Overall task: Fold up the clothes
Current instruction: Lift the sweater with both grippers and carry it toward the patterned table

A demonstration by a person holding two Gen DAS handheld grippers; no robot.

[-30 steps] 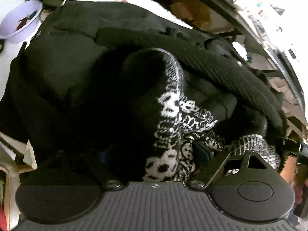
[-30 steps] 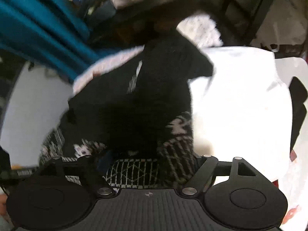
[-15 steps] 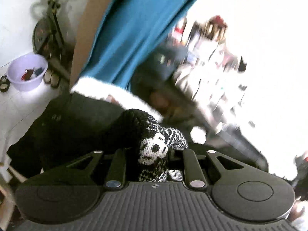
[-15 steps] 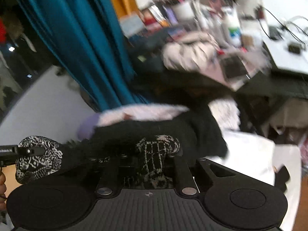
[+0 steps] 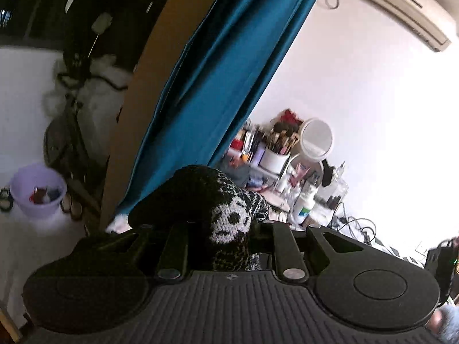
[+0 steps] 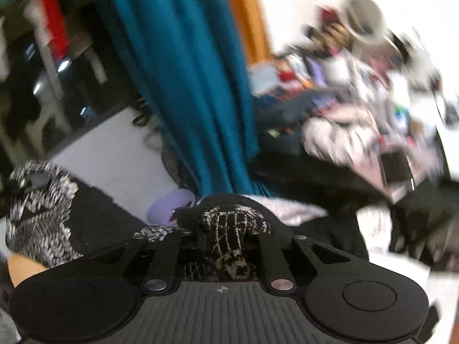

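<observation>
Teal curtain [image 5: 218, 66] and cluttered bench [image 5: 287, 177] behind; right view motion-blurred, bench items there illegible. Left gripper [image 5: 226, 240] pinching a bunched fold of black-and-white knit sweater [image 5: 226, 223], jaws just closed on it. Right gripper [image 6: 222, 238] likewise clamped on another fold, jaws just closed. Sweater raised in front of curtain, lower part hidden behind gripper bodies. Fingertips buried in knit.

I can't see my fingertips under the bunched sweater [image 5: 223, 220], and the cluttered desk [image 6: 358, 91] is smeared by blur.
</observation>
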